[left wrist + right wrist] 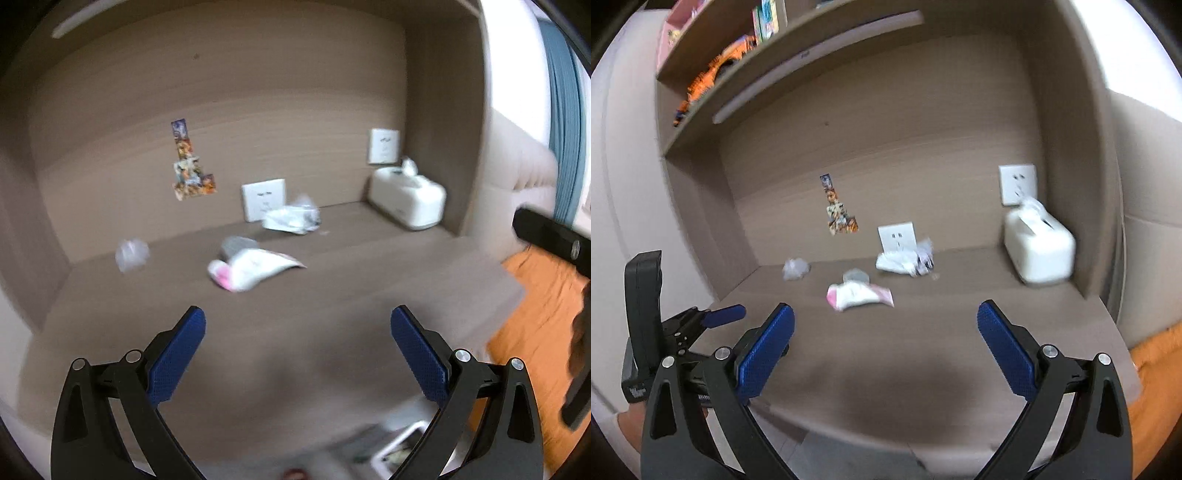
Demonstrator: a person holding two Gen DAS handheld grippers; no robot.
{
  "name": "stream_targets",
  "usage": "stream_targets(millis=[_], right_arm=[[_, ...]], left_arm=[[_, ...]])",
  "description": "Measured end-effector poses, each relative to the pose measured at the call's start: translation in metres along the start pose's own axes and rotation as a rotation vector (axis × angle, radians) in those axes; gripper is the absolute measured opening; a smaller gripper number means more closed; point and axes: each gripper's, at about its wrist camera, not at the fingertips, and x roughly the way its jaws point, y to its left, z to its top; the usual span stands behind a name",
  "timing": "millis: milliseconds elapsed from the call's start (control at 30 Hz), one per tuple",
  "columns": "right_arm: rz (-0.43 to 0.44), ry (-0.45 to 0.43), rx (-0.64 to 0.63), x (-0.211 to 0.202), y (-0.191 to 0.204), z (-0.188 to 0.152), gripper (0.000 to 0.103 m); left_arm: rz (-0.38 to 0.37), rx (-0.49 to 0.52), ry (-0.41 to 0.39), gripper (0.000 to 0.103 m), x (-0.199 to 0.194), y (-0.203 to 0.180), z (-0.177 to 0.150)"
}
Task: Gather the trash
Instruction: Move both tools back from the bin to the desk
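Mid-frame on brown wooden desk top (923, 332): flat white-and-pink plastic wrapper (858, 293), crumpled clear film wad (795, 268) left of it, rumpled white packet (903, 260) behind; likely light, soft, slippery, best pinched at a raised fold. Left gripper (297, 321) and right gripper (885, 317) spread wide, empty. Open desk ahead; alcove walls close at both sides, white tissue box (1039, 251) at right.

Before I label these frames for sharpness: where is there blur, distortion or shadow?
Left wrist view: motion blur smears the pink-and-white wrapper and tissue box, while the left claw stays sharp. Right wrist view: milder blur, fisheye bends the shelf, and a dark shadow lies on the desk ahead of the right claw.
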Motion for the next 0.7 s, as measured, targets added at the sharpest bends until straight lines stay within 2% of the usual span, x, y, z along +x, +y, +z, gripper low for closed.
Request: stream_targets(millis=[100,267,333,433,500,633,700], right_arm=[[-0.058,0.012,-0.008,0.047,0.026,0.018,0.099],[-0.158,0.042,-0.023,0.114,0.048,0.034,0.099],[-0.181,0.068,-0.027,0.137,0.053,0.037,0.099],[-0.225,0.094,-0.056,0.163,0.060,0.035,0.099],[-0.246,0.108,-0.069,0.176,0.065,0.031,0.099],[-0.289,0.132,-0.068,0.195,0.069,0.025,0.099],[-0.329,0.148,-0.069,0.206,0.066,0.023,0.099]], left_arm=[[-0.135,0.027,0.006,0.098,0.030,0.048,0.015],[-0.221,0.109,0.023,0.098,0.078,0.078,0.026],[-0.282,0.134,0.031,0.097,0.097,0.082,0.029],[-0.324,0.173,0.025,0.091,0.116,0.083,0.031],[-0.337,0.198,0.022,0.086,0.125,0.081,0.030],[-0.382,0.250,0.037,0.085,0.146,0.079,0.031],[-0.403,0.295,0.046,0.080,0.155,0.077,0.031]])
